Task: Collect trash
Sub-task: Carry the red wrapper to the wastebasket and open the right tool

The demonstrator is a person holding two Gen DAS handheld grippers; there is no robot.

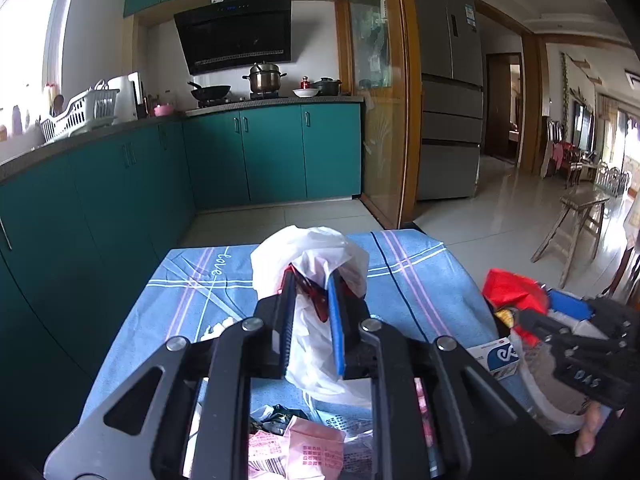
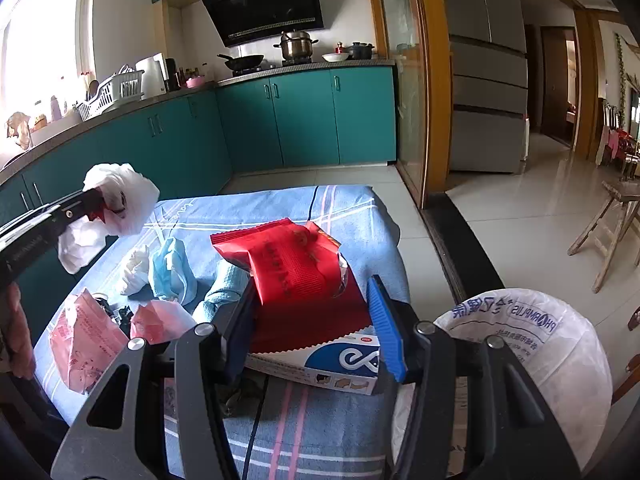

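One white bag (image 1: 308,264), jaws clamped.

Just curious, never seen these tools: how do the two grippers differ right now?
The left gripper is shut on a white plastic bag and held up above the table; the right gripper is open, its jaws straddling a red packet lying on a box. The left carries trash; the right holds nothing yet. Both have one blue finger pad.
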